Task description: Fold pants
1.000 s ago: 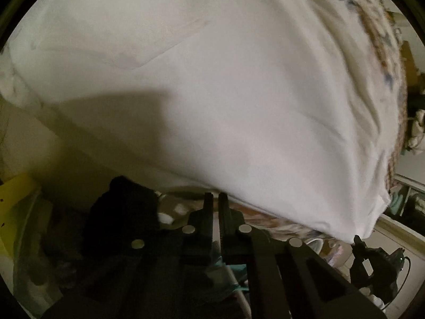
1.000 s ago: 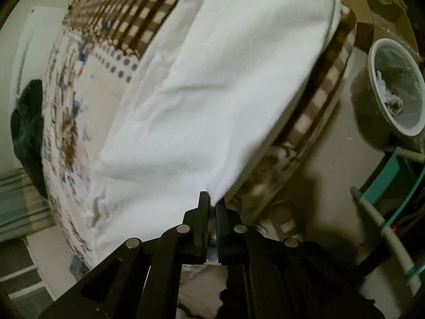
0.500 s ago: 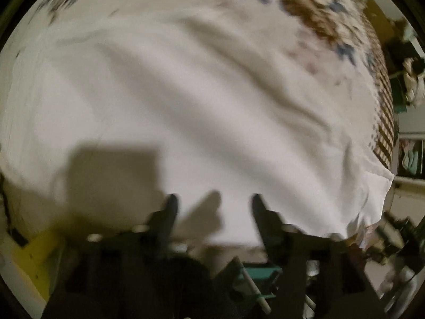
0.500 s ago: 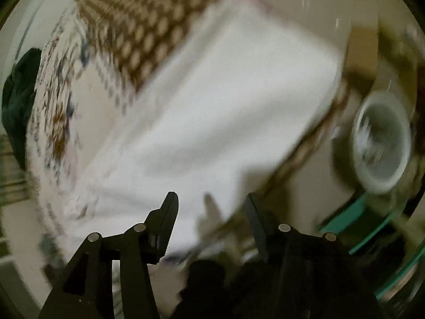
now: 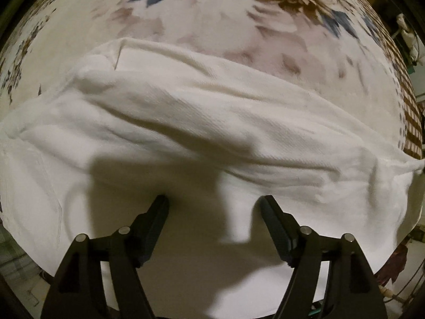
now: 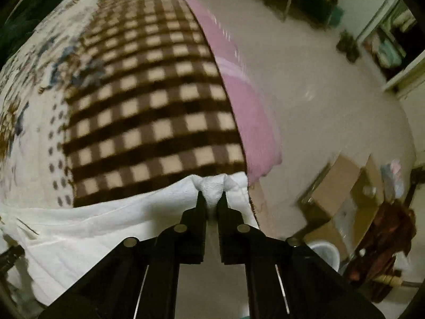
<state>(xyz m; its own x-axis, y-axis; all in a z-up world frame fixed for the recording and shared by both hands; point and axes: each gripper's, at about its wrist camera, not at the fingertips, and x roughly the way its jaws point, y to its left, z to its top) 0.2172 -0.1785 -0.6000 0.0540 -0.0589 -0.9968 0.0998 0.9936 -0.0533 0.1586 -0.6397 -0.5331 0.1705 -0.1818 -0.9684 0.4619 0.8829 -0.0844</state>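
White pants [image 5: 212,133] lie spread across the bed, bunched in a long ridge across the middle of the left wrist view. My left gripper [image 5: 213,203] is open, its jaws wide apart just above the near part of the cloth, holding nothing. In the right wrist view the pants [image 6: 106,223] show as a white band at the bed's near edge. My right gripper [image 6: 211,195] is shut on a pinched bunch of the pants' edge by the bed's corner.
The bed has a floral cover [image 5: 239,26] and a brown checked blanket [image 6: 148,111] with a pink sheet [image 6: 247,101] along its side. Beyond the bed are bare floor [image 6: 332,111], cardboard boxes [image 6: 337,186], a white bucket [image 6: 326,252] and dark clothing [image 6: 32,8].
Both grippers let go of the pants' edge and opened half a second ago. The left stays open over the cloth; the right has closed again on the pants' edge at the bed's corner.
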